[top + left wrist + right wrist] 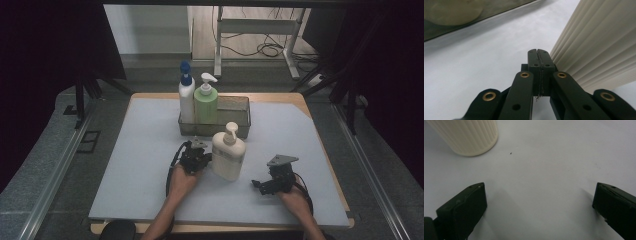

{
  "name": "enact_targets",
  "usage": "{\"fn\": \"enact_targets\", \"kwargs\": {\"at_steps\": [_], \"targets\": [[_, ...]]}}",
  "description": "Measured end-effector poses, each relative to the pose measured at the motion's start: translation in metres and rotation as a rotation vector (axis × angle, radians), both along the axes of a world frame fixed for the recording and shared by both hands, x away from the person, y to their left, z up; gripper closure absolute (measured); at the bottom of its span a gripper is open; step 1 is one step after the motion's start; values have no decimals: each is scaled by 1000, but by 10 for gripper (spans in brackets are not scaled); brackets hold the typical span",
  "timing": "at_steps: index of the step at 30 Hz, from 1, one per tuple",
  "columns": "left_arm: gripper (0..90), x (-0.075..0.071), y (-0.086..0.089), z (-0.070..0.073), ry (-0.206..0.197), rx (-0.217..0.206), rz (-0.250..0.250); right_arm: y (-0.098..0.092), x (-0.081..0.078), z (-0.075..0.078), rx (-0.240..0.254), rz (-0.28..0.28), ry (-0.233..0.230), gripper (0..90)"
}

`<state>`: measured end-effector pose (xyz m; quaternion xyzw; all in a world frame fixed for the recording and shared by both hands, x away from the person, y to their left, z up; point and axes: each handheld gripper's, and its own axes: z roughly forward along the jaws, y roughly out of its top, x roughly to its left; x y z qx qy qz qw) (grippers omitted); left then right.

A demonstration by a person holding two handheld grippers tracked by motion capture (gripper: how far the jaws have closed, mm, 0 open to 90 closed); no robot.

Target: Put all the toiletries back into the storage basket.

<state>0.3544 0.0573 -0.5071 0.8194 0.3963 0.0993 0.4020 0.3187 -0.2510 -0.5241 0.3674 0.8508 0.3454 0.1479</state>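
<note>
A cream ribbed pump bottle [229, 152] stands upright on the white mat, in front of the wire basket [239, 114]. My left gripper [196, 159] sits just left of it, jaws shut together with nothing between them; in the left gripper view the closed gripper [538, 53] lies right beside the ribbed bottle wall [599, 47]. My right gripper [265, 184] rests low on the mat to the bottle's right, jaws wide apart and empty. In the right gripper view the open gripper [539, 195] faces bare mat, with the bottle's base [466, 137] at the upper left.
The basket holds a white bottle with a blue pump [186, 95] and a green pump bottle [205, 102] at its left end. The white mat [145, 165] covers most of the wooden table. Dark frames and curtains flank both sides.
</note>
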Motion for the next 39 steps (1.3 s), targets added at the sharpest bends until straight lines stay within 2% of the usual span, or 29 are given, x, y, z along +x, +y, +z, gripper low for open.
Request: {"fn": "enact_targets", "kwargs": {"at_steps": [10, 18, 27, 34, 39], "targets": [[889, -9, -16, 0, 11, -16, -42, 0, 0, 0, 0, -1, 1, 0], [862, -9, -19, 3, -5, 7, -53, 0, 0, 0, -1, -2, 1, 0], [798, -17, -6, 13, -44, 73, -41, 0, -1, 1, -1, 0, 0, 0], [715, -27, 12, 17, -49, 106, -26, -1, -4, 2, -3, 0, 2, 18], [614, -39, 27, 17, -48, 101, -11, 1, -6, 7, -15, 31, -2, 28]]}}
